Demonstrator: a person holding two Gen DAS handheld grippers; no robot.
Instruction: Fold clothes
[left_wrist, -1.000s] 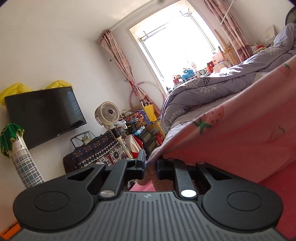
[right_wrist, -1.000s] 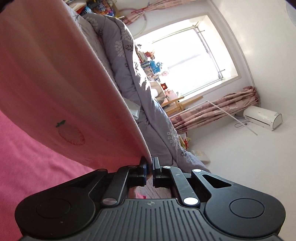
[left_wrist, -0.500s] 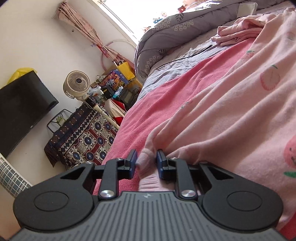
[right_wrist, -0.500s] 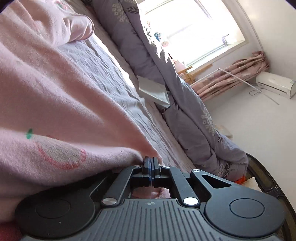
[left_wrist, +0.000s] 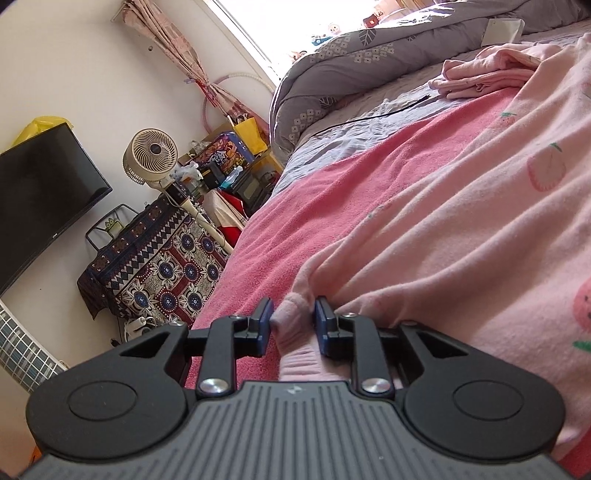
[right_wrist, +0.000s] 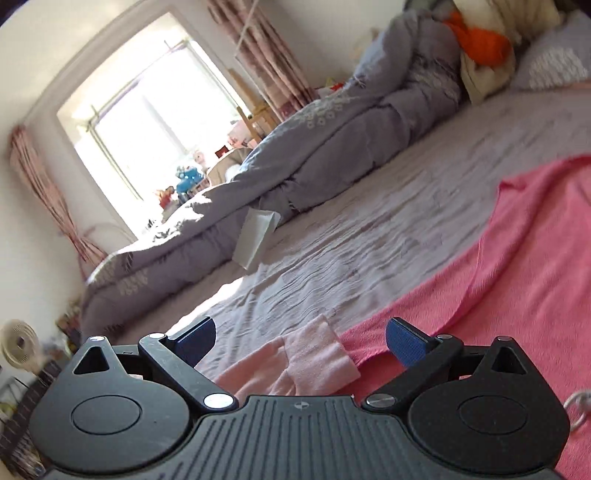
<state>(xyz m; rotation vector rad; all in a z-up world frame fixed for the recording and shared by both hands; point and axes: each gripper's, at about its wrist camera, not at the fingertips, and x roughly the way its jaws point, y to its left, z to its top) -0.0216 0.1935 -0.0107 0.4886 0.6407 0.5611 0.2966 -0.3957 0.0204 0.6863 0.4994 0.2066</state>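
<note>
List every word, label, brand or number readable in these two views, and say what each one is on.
None can be read.
Colourful printed box beside the beige round fan: large lettering, too blurred to read.
Black flat-screen television: small mark on its lower edge, too small.
Grey ribbed gripper bodies: small emblems only, no text.

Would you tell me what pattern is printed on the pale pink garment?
Strawberries on the pale pink garment, clearest in the left wrist view.

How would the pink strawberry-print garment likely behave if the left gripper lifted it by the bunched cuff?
The pink garment is probably floppy: it lies in soft wrinkles on the pink blanket and bunches between the left gripper fingers. It likely drapes and unfolds when lifted. It looks light; the fuzzy knit should grip rather than slip.
</note>
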